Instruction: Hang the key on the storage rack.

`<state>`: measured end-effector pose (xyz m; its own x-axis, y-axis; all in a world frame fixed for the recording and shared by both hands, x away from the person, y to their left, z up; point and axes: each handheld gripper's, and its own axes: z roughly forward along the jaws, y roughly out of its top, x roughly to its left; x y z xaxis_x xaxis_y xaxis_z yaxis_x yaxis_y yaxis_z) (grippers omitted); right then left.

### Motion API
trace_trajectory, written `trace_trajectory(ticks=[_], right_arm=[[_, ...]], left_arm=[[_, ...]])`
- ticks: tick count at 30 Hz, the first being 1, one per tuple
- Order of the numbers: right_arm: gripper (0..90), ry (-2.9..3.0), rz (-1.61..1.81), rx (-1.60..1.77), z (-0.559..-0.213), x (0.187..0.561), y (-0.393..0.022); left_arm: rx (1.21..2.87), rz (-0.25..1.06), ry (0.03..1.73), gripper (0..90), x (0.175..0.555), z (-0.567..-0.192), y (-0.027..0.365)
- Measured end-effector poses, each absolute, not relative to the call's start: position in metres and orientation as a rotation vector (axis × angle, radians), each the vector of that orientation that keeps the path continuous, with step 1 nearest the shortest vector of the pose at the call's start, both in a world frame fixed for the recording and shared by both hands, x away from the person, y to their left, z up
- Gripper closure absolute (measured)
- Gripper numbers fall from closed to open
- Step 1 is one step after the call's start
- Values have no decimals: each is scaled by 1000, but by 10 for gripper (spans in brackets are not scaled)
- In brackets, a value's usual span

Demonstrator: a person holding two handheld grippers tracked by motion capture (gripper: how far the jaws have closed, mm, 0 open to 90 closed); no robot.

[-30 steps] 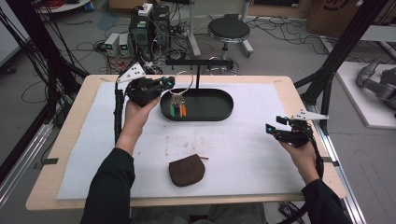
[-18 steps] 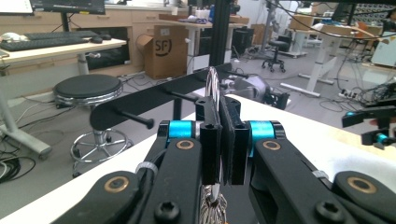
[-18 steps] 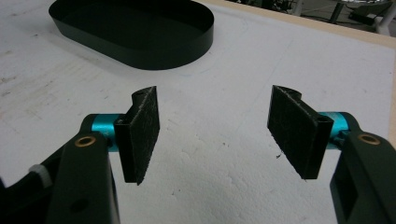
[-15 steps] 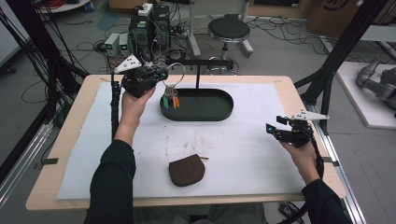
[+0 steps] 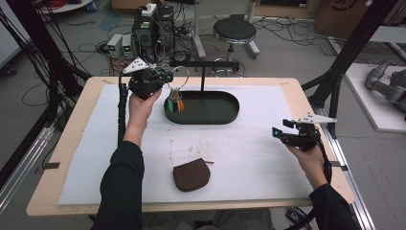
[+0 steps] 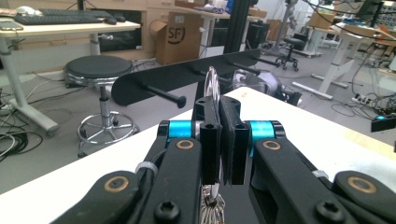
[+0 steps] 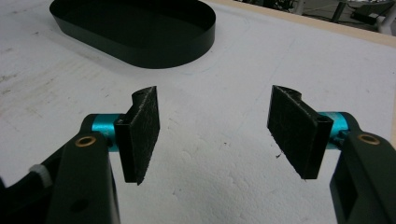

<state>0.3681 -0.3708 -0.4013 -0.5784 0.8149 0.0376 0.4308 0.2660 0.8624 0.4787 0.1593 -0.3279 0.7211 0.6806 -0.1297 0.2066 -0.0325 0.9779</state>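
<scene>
While the left gripper [image 6: 219, 140] pinches its silver key ring [image 5: 178, 78], orange and green tags [image 5: 175, 104] dangle.

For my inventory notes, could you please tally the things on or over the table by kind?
Silver key ring with orange and green tags: 1
Black oval metal tray: 1
Black peg rack: 1
Brown leather pouch: 1
Total: 4

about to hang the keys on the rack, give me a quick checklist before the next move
1. Left gripper shut on the key ring: ok.
2. Keys lifted above the black tray: ok.
3. Ring lined up with a rack peg: not ok, peg sits off to one side.
4. Right gripper open, holding nothing, away from the rack: ok.
5. Brown pouch out of the path: ok.
</scene>
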Motion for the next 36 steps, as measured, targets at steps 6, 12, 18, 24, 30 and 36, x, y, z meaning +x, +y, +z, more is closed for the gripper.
trace_trajectory(ticks=[6, 12, 18, 24, 30, 36], right_arm=[[349, 2132, 1241, 1129, -401, 368, -371], [350, 2142, 1240, 1122, -402, 369, -370], [349, 2140, 1241, 1116, -402, 369, -370], [350, 2139, 1242, 1120, -402, 369, -370], [349, 2143, 1241, 1121, -402, 369, -370], [349, 2143, 1238, 1119, -402, 369, -370]], left_arm=[[1573, 426, 779, 866, 483, -333, 160], [1556, 414, 810, 866, 487, -337, 163], [1558, 413, 825, 866, 487, -340, 163], [1557, 421, 840, 865, 488, -342, 166], [1553, 422, 846, 863, 488, -343, 166], [1549, 418, 852, 843, 488, -345, 166]])
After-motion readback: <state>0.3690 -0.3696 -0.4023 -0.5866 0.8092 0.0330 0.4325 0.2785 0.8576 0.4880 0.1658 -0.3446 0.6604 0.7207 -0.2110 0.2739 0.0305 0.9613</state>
